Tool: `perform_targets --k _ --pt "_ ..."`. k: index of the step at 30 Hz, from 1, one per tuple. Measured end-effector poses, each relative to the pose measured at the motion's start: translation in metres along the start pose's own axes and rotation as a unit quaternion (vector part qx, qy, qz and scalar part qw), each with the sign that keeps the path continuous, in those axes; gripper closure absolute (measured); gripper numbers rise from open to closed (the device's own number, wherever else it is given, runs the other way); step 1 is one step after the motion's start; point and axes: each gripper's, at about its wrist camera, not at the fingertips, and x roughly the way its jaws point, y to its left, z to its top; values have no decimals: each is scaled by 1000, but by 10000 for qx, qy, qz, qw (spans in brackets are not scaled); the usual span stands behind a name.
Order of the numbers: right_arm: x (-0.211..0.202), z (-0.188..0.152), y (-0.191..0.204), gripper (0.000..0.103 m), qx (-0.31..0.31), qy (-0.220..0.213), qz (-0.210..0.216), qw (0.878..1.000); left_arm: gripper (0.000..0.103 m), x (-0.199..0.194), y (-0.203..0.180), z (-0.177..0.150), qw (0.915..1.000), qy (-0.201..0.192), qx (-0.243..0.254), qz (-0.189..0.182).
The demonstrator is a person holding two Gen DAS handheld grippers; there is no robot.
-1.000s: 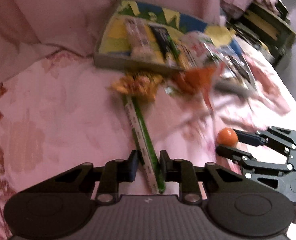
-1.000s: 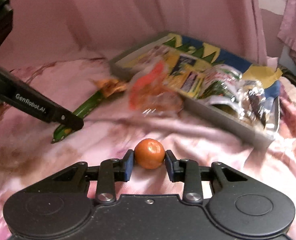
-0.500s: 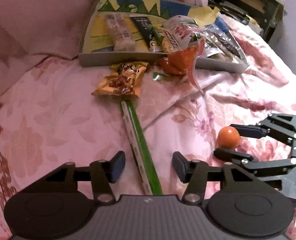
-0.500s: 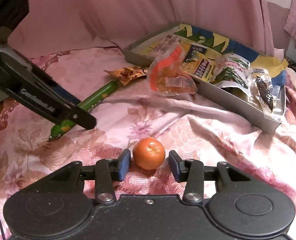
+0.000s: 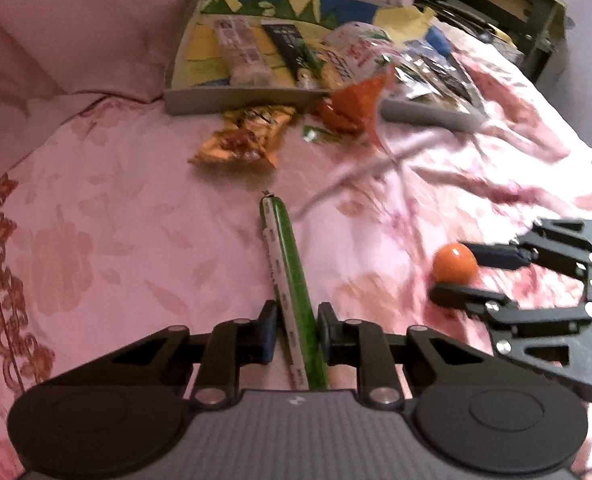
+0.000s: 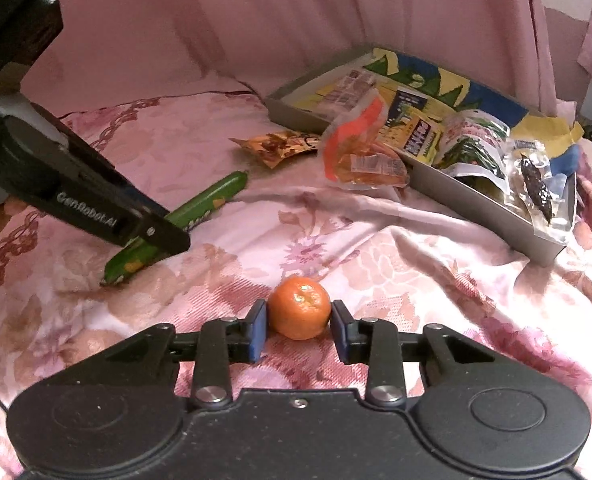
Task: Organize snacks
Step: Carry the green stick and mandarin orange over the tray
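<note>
1. My left gripper has its jaws closed narrow on the long green plastic-wrapped snack stick, both pads against its sides near the close end; the stick lies on the pink floral bedspread.
2. My right gripper clamps the small round orange mandarin between its blue-padded fingers; the fruit sits on the cloth.
3. The shallow grey cardboard tray with a blue, yellow and green printed bottom sits at the far side and holds several snack packets.
4. An orange-brown crinkled foil snack packet and a clear bag with orange trim lie on the bedspread just beside the tray's near wall.
</note>
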Motion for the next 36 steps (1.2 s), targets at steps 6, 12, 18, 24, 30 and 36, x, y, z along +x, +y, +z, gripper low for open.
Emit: perform_targets --k 6,12,18,24,30,36 --pt "-13 -5 8 68 -87 -9 114 9999 80 -13 -3 -16 9974 334 -557 -309" --pt "-26 -2 8 68 -91 -137 44 9999 80 -23 -8 -20 9950 409 -791 -461" --pt "-37 3 2 68 -47 -278 -37 9996 81 -31 -3 -17 9895 410 -1257 -582" --pt "-42 3 1 68 -56 -332 -67 9994 82 -38 2 -14 9838 417 -1595 -711" --pt "-43 7 -2 68 -10 -412 -134 9991 84 -46 6 -3 9811 204 -1757 -787" --pt "-43 8 -5 68 20 -430 -165 9989 84 -47 7 -1 9777 210 -1894 -879"
